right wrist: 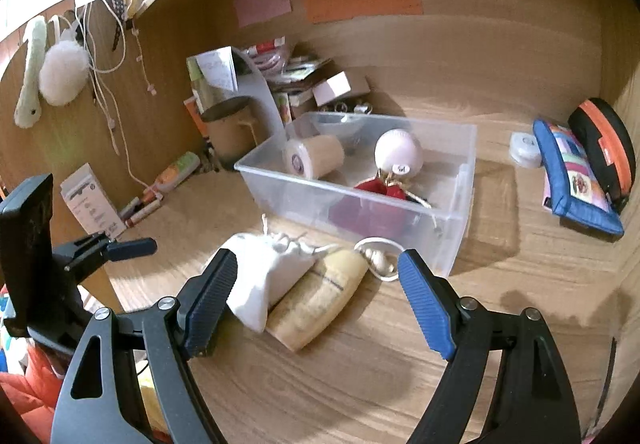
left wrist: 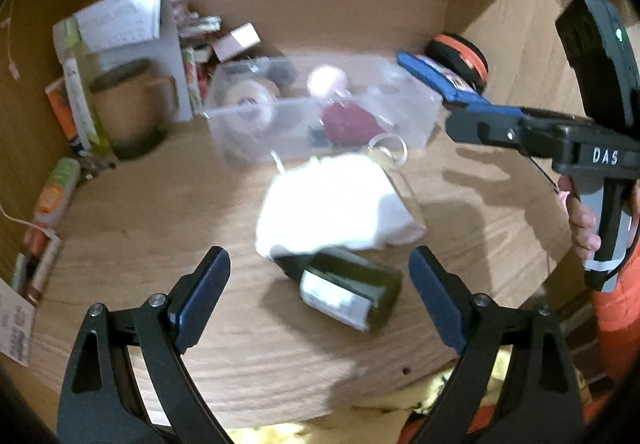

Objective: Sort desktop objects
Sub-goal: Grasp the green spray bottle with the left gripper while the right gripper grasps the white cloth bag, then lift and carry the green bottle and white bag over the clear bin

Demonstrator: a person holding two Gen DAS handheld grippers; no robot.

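A clear plastic bin (left wrist: 416, 115) (right wrist: 460, 211) stands mid-desk and holds a tape roll (right wrist: 314, 155), a pale ball (right wrist: 398, 153) and a red doll (right wrist: 376, 187). In front of it lie a white drawstring pouch (left wrist: 332, 203) (right wrist: 260, 276), a cream tube (right wrist: 320, 304) and a dark green bottle (left wrist: 348, 288) on its side. My left gripper (left wrist: 320, 296) is open above the bottle. My right gripper (right wrist: 316, 300) is open above the pouch and tube; it also shows in the left wrist view (left wrist: 472, 123).
A blue pouch (right wrist: 576, 179) and a black-and-orange case (right wrist: 604, 143) lie at the right. A mug (right wrist: 230, 127), boxes (right wrist: 336, 87) and papers crowd the back left corner. Pens (right wrist: 140, 209) and a tube (right wrist: 178, 171) lie along the left wall.
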